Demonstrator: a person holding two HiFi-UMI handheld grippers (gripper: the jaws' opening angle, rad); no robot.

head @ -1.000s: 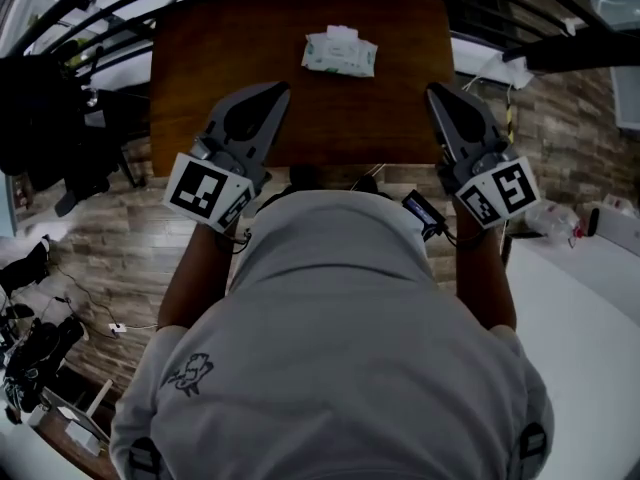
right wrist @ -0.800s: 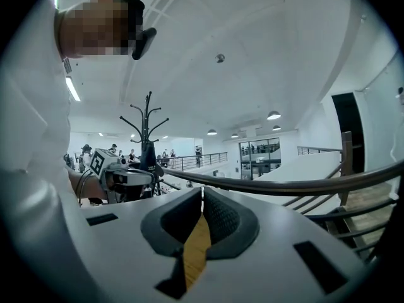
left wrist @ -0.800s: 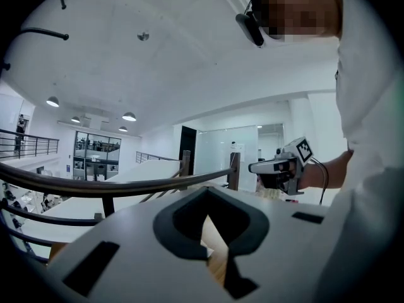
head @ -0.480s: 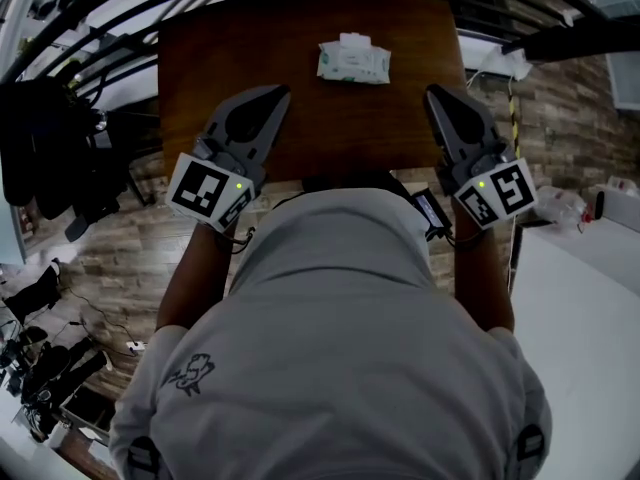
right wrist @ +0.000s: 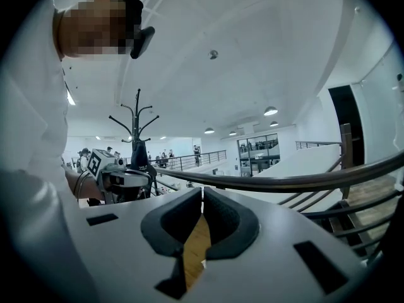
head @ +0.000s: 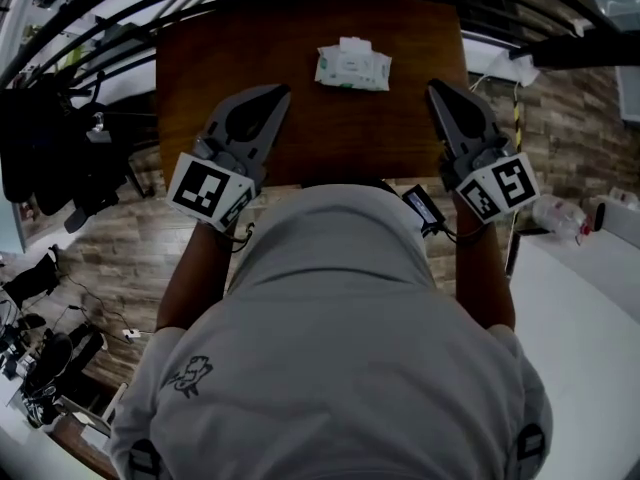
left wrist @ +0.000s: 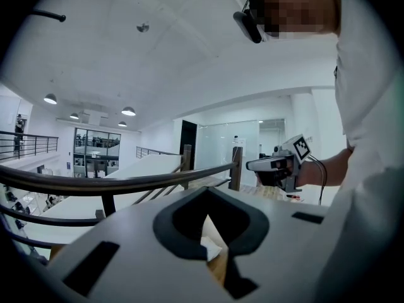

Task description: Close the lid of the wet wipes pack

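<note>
The wet wipes pack [head: 353, 68], white with green print, lies on the far middle of the brown wooden table [head: 230, 58]. A white flap or wipe sticks out at its far edge. My left gripper [head: 277, 92] hovers over the table's near left, jaws shut and empty, short of the pack. My right gripper [head: 437, 89] hovers at the near right edge, also shut and empty. In the left gripper view the pack [left wrist: 208, 250] shows as a white sliver through the gap behind the closed left gripper [left wrist: 205, 194]. The right gripper [right wrist: 202, 191] view shows only table wood.
Dark metal railings [head: 120, 28] run behind and left of the table. A dark coat stand with hanging things [head: 50, 138] is at the left. A white surface [head: 590, 308] lies at the right. A cable and small device [head: 425, 211] hang by my right arm.
The table's near edge has slid toward me in the head view, so both grippers now reach further over the table. The pack lies unmoved; both jaws stay shut.
</note>
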